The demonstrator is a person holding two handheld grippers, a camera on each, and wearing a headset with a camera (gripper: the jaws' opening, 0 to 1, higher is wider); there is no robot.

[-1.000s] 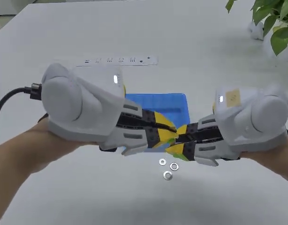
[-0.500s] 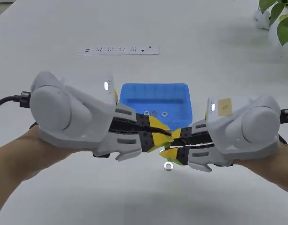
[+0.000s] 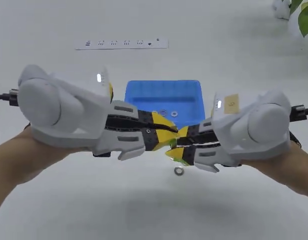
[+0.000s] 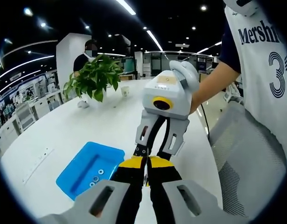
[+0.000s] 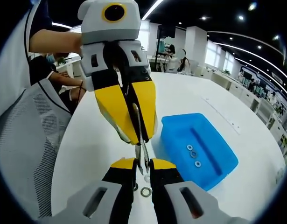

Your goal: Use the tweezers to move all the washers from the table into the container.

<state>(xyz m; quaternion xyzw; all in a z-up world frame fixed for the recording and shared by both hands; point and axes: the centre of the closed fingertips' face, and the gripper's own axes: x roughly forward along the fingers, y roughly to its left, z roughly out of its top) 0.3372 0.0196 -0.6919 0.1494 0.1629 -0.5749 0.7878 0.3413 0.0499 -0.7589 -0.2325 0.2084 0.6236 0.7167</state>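
The left tool point(image 3: 172, 136) has its yellow jaws pressed together on the tweezers point(image 5: 141, 156), which stick out from between them as a thin metal pair of tips. The right tool point(image 3: 177, 153) meets it tip to tip. In the right gripper view its jaws stand a narrow gap apart with the tweezer tips between them; I cannot tell whether they press on the tips.

Under the tools, a washer point(image 3: 179, 171) lies on the white bench point(image 3: 234, 55), on the near side of the blue container point(image 3: 164, 92). Three washers in the container point(image 3: 164, 114) sit close together on its floor.

A white power strip point(image 3: 121, 43) lies toward the far edge of the bench, and a leafy plant point(image 4: 92, 79) stands toward another edge. Around it is an open office with ceiling lights, a mesh chair point(image 5: 26, 154) and the person's white jersey point(image 4: 260, 70).
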